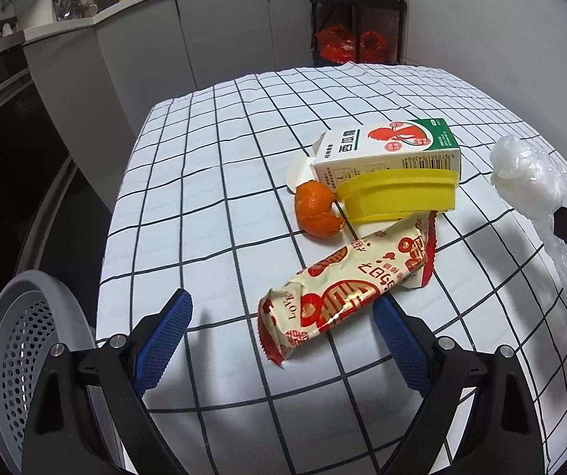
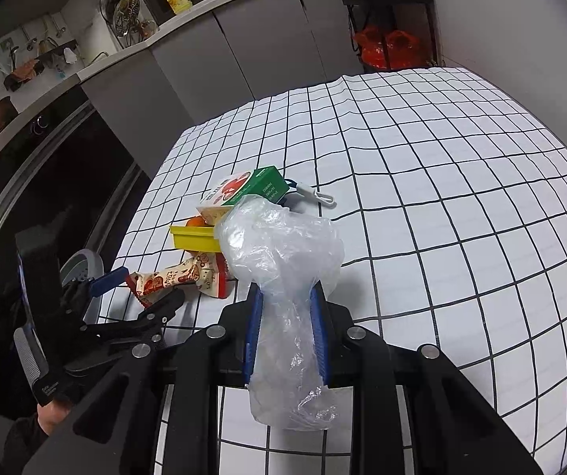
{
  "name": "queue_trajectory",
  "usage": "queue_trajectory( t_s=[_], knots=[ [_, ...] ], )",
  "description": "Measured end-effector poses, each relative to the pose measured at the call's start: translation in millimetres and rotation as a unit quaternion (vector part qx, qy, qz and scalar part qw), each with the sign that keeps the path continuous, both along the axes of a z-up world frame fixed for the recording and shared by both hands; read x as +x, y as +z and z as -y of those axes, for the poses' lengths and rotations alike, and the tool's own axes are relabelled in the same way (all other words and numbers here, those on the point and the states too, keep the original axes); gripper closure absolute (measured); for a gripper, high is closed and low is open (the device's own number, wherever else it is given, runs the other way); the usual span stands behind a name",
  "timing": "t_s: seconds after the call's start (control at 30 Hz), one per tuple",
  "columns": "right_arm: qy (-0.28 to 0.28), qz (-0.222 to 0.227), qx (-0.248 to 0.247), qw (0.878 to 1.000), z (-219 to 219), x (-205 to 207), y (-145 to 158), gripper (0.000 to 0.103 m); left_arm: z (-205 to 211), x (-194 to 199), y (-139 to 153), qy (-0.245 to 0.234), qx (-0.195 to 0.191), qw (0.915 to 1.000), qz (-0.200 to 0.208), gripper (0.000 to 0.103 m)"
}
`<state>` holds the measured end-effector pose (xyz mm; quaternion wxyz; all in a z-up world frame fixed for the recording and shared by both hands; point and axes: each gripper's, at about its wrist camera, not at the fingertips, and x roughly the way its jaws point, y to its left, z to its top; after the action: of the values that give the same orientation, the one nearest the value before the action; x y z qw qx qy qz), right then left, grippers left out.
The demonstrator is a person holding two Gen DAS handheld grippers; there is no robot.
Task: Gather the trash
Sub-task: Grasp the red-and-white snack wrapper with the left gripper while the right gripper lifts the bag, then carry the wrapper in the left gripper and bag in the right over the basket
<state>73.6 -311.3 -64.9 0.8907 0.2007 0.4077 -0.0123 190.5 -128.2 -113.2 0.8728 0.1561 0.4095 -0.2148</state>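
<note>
The bin (image 1: pixel 26 356) is cut off at the lower left of the left wrist view, only its grey rim and perforated wall showing beside the counter (image 1: pixel 224 138). A small white tool (image 2: pixel 315 194) lies half hidden behind the box (image 1: pixel 390 150); what it is cannot be made out.

The right gripper (image 2: pixel 285 304) is narrowed onto a crumpled clear bag (image 2: pixel 279 245), its blue pads pressing the bag's neck, which bulges above and hangs below them. The left gripper (image 1: pixel 283 316) stands wide and holds nothing, its fingers on either side of the near end of the wrapper (image 1: pixel 343 285), above the checked cloth.

The wrapper lies on the counter, red and cream, with "LOVE" legible. Beyond it sit a peel (image 1: pixel 317 208), a yellow tray (image 1: pixel 398 194) and the opened box, which bears Chinese characters and a barcode; the digits are too small to read.
</note>
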Motion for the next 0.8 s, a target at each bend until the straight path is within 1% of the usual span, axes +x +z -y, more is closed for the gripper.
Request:
queue_trajectory(
  t_s=[0.07,0.13,0.17,0.2,0.23,0.3,0.33,0.37,0.4,0.43,0.47,0.63,0.8],
  knots=[
    [0.003,0.001,0.003,1.000,-0.1,-0.2,0.0,0.080,3.6,-0.3,-0.3,-0.007,0.002,1.0000,0.003,0.016],
    [0.004,0.003,0.002,1.000,0.3,0.0,0.4,0.080,5.6,0.9,0.4,-0.014,-0.001,0.9999,0.002,0.021],
    [0.004,0.003,0.002,1.000,-0.3,-0.2,0.6,0.080,6.3,1.1,0.4,-0.016,-0.002,0.9999,0.001,0.025],
    [0.005,0.003,0.002,1.000,-0.8,-0.5,0.3,0.080,7.0,0.7,0.1,-0.017,-0.001,0.9999,0.000,0.033],
    [0.005,0.002,0.002,1.000,-1.1,-0.4,0.3,0.080,8.0,-0.3,-0.2,-0.019,0.000,0.9998,0.000,0.038],
    [0.006,0.002,0.002,1.000,-1.6,-0.2,0.1,0.080,9.8,-1.3,-1.1,-0.025,0.002,0.9997,-0.002,0.055],
    [0.007,0.002,0.001,1.000,-1.9,-0.3,0.1,0.080,10.6,-2.6,-1.3,-0.029,0.002,0.9996,-0.003,0.060],
    [0.006,0.002,0.001,1.000,-2.1,-0.2,0.3,0.080,10.8,-5.0,-1.5,-0.032,0.001,0.9995,-0.005,0.068],
    [0.006,0.002,0.002,1.000,-2.2,-0.1,0.3,0.080,11.5,-6.4,-1.3,-0.035,-0.001,0.9994,-0.007,0.073],
    [0.006,0.002,0.002,1.000,-2.5,0.1,0.4,0.080,11.2,-7.3,-0.9,-0.037,-0.004,0.9993,-0.008,0.075],
    [0.006,0.002,0.002,1.000,-3.2,0.3,0.5,0.080,11.3,-8.7,-0.5,-0.039,-0.007,0.9992,-0.010,0.080],
    [0.008,0.003,0.002,1.000,-4.8,0.6,1.4,0.080,8.4,-14.6,2.4,-0.042,-0.015,0.9990,-0.007,0.081],
    [0.007,0.009,0.004,1.000,-3.3,-0.9,4.1,0.080,0.0,-23.2,7.8,-0.034,-0.022,0.9992,-0.003,0.081]
  ],
)
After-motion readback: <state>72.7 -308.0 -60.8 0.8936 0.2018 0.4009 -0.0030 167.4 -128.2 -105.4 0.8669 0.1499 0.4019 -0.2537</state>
